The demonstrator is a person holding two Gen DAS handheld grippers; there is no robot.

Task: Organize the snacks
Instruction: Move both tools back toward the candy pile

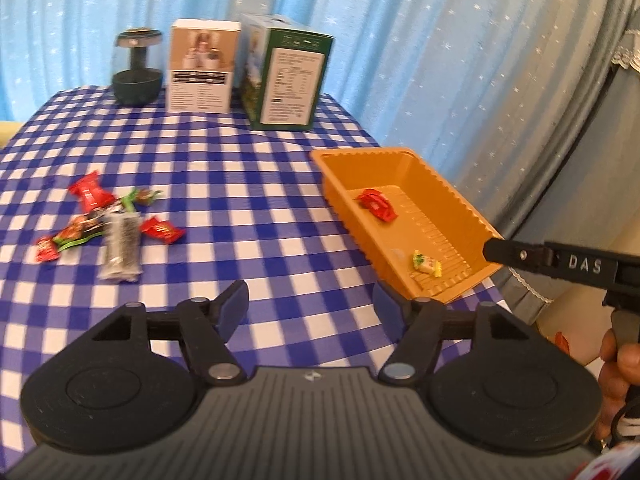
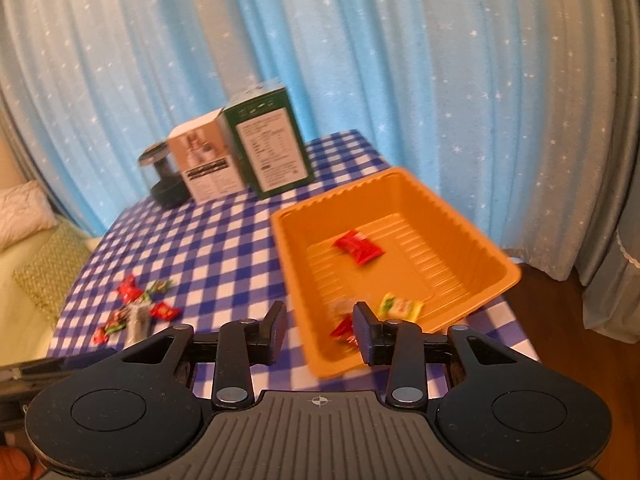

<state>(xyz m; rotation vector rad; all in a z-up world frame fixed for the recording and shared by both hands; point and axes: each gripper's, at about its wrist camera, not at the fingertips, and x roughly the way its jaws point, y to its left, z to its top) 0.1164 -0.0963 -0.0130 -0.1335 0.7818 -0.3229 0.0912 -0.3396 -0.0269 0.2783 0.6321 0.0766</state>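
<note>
An orange tray (image 1: 440, 188) (image 2: 472, 216) sits at the table's right side. It holds a red snack packet (image 1: 376, 204) (image 2: 358, 248), a yellow candy (image 1: 427, 264) (image 2: 400, 306) and, in the right wrist view, another red packet (image 2: 343, 329) by its near wall. A pile of loose snacks (image 1: 104, 224) (image 2: 136, 312) lies on the left of the checked tablecloth. My left gripper (image 1: 310, 308) is open and empty above the cloth. My right gripper (image 2: 320, 330) is open and empty over the tray's near left corner; one of its fingers (image 1: 516, 254) shows in the left wrist view.
At the back stand a white box (image 1: 202, 66) (image 2: 206, 164), a green box (image 1: 286, 78) (image 2: 272, 144) and a dark lamp-like object (image 1: 138, 68) (image 2: 164, 178). A blue star curtain hangs behind. The table edge drops off right of the tray.
</note>
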